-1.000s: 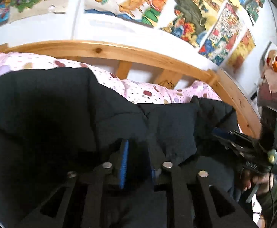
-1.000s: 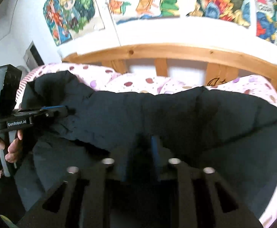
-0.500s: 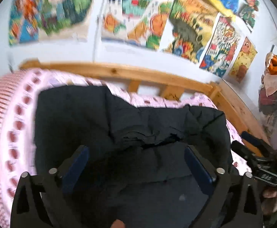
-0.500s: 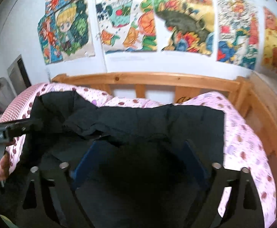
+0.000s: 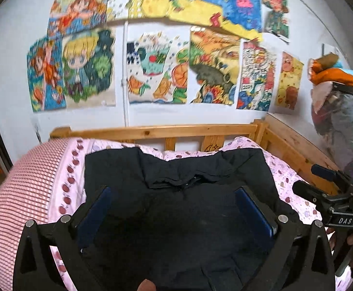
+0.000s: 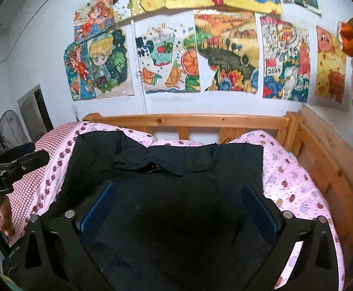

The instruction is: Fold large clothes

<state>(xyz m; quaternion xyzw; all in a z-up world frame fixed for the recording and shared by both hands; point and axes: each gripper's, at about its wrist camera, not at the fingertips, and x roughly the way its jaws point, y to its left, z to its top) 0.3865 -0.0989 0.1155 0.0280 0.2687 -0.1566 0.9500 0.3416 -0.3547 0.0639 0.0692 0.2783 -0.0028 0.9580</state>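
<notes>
Left wrist view: the black garment point(image 5: 176, 206) lies spread on the bed point(image 5: 55, 181), its long axis seeming to run from the camera toward the wooden headboard point(image 5: 152, 131), a rumpled fold across its middle; the left gripper point(image 5: 174, 208) hangs above it with jaws wide and nothing between them; pink dotted sheet shows bare on both sides of the cloth; the right gripper point(image 5: 322, 184) sits at the right edge near the wooden side rail point(image 5: 297, 150), jaws parted

Right wrist view: the black garment point(image 6: 176, 194) covers the middle of the bed point(image 6: 292, 181), its far edge just short of the headboard point(image 6: 188, 118); the right gripper point(image 6: 176, 206) has jaws wide, empty, over the cloth; the left gripper point(image 6: 19, 160) is at the left edge beside the garment; posters point(image 6: 225, 48) cover the wall
</notes>
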